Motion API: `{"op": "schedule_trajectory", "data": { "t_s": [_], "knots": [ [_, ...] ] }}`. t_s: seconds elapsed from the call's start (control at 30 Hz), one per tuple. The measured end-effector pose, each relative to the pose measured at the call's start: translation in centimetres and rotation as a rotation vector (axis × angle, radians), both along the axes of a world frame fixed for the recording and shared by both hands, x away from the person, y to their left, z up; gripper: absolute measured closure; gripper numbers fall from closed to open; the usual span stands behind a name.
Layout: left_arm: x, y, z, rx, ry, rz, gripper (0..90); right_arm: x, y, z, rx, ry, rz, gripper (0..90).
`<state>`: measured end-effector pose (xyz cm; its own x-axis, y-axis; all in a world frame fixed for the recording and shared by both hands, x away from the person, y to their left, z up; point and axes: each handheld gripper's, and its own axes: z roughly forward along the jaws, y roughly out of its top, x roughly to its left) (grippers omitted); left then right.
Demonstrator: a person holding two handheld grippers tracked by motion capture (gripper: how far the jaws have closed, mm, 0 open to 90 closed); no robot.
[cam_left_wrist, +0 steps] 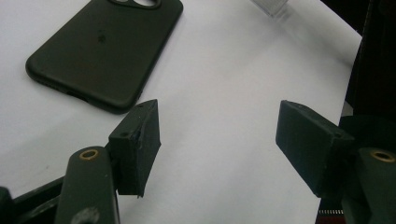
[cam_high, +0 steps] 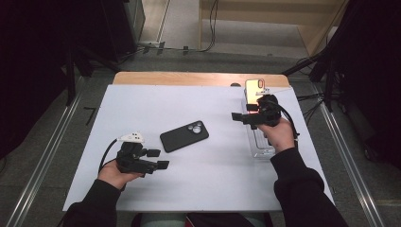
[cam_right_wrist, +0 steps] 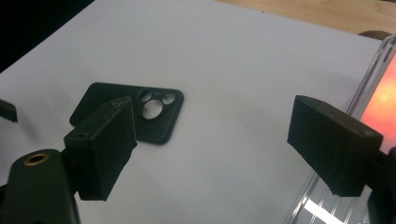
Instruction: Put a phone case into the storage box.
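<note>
From the high view, you hold your left gripper (cam_high: 158, 159) low over the near left part of the white table (cam_high: 213, 175), jaws spread and empty. The black phone case (cam_high: 184, 135) lies flat just beyond and to the right of it, near but apart, camera cutout pointing away from you. Your right gripper (cam_high: 242, 112) hovers at the far right of the table, above a clear plastic holder (cam_high: 259, 147) with a phone (cam_high: 255, 88) standing at its far end, screen glowing orange. The case lies well to the left of this gripper.

In the left gripper view, your two black jaws stand wide apart with bare white table between them. The phone case (cam_left_wrist: 105, 51) lies up and to the left, its near corner just beyond the left jaw's tip, not touching as far as can be seen.

In the right gripper view, your jaws are likewise released and hold nothing. The phone case (cam_right_wrist: 154, 112) lies farther off, partly hidden behind the left jaw. The clear holder (cam_right_wrist: 369, 88) runs just beside the right jaw.
</note>
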<state>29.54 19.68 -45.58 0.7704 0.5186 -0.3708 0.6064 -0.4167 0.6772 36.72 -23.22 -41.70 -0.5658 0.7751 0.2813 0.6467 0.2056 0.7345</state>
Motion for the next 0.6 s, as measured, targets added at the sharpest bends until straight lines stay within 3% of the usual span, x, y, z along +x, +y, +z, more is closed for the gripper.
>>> {"op": "schedule_trajectory", "data": {
  "t_s": [0.37, 0.6],
  "knots": [
    [0.3, -0.2, 0.0, -0.015, 0.004, -0.011, 31.0, -2.8, 0.4, -0.2, 0.043, 0.003, 0.081, 18.2],
    [0.1, -0.1, 0.2, -0.021, 0.004, -0.015, 31.0, -4.9, 1.1, -0.5, 0.025, -0.005, 0.13, 20.2]
  ]
}}
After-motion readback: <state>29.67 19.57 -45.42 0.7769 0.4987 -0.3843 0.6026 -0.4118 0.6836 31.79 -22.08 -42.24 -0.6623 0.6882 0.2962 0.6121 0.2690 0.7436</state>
